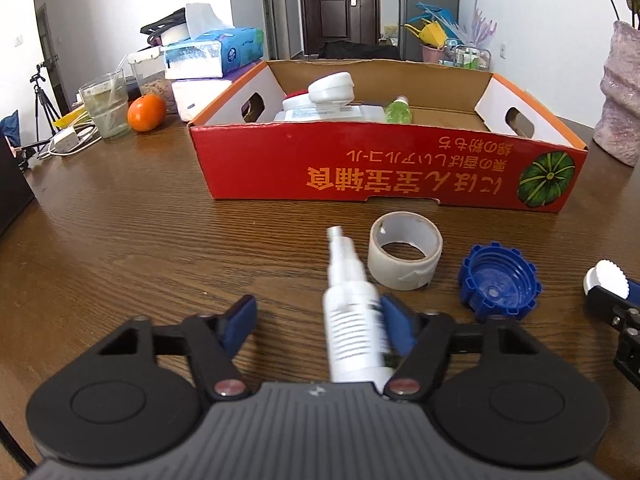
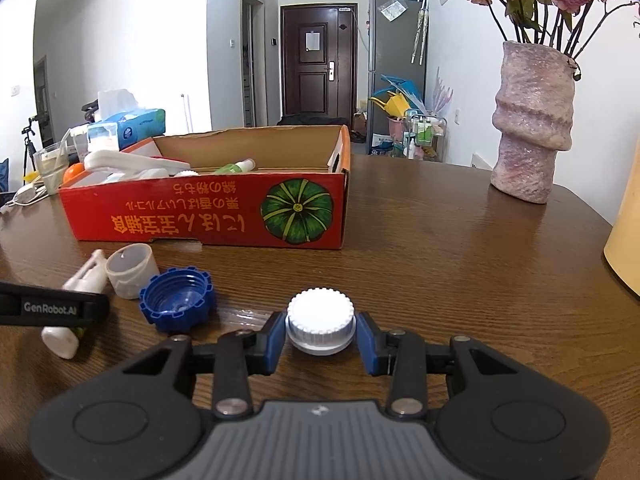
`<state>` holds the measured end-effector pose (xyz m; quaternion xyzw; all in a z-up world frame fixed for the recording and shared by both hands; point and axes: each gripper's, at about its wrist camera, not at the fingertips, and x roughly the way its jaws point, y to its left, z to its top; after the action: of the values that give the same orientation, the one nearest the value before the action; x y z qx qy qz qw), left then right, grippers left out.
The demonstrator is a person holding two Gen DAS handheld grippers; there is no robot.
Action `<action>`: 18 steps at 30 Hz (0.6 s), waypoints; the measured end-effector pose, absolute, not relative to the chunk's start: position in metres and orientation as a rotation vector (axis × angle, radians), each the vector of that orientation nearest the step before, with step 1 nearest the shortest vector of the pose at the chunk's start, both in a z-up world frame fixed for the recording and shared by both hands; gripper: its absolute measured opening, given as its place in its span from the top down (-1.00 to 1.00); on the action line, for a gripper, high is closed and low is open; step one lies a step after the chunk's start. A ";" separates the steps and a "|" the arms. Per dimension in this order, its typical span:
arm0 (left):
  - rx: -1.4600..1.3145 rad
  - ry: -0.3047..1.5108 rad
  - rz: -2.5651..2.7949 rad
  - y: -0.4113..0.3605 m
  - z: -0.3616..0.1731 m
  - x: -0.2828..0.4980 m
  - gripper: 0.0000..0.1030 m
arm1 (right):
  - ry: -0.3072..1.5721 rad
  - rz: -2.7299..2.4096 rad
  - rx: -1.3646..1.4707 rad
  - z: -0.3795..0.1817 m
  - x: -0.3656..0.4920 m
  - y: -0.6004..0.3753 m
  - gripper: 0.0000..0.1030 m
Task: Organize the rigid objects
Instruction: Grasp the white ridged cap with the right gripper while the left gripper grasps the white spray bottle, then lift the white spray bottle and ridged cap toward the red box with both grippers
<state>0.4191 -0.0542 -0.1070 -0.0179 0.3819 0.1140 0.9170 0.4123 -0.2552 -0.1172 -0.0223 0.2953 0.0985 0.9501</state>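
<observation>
On the wooden surface [image 2: 440, 240], a white ribbed cap [image 2: 321, 320] is clamped by the right gripper [image 2: 322, 340]; a white spray bottle [image 1: 352, 320] is flanked, ungripped, by the left gripper [image 1: 318, 320], fingers apart.

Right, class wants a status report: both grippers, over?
Left gripper open around white spray bottle. Right gripper shut on white cap. Red box ahead, path clear.

Wooden table [image 1: 120, 220]: box [image 1: 360, 168], tape [image 1: 405, 255], blue cap [image 1: 498, 286].

Bare desk [image 2: 460, 264] lies open right of the red box [image 2: 208, 216] (up to the pink vase [image 2: 532, 128]). Before the box, tape roll [image 1: 404, 256] and blue cap [image 1: 498, 284] crowd the way.
</observation>
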 end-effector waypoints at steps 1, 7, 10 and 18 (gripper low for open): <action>-0.041 0.786 0.224 -0.054 -0.106 0.418 -0.04 | 0.600 0.199 -0.046 -0.117 0.412 -0.255 0.27; -0.058 0.788 0.193 -0.055 -0.105 0.416 0.23 | 0.605 0.187 -0.042 -0.117 0.411 -0.256 0.27; -0.066 0.788 0.171 -0.054 -0.104 0.415 0.38 | 0.605 0.181 -0.043 -0.117 0.410 -0.256 0.27; -0.083 0.786 0.124 -0.054 -0.101 0.412 0.44 | 0.592 0.153 -0.040 -0.117 0.403 -0.257 0.27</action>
<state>0.4123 -0.0538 -0.1011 -0.0405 0.3825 0.0605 0.9211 0.4033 -0.2568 -0.1168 -0.0194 0.2916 0.0751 0.9534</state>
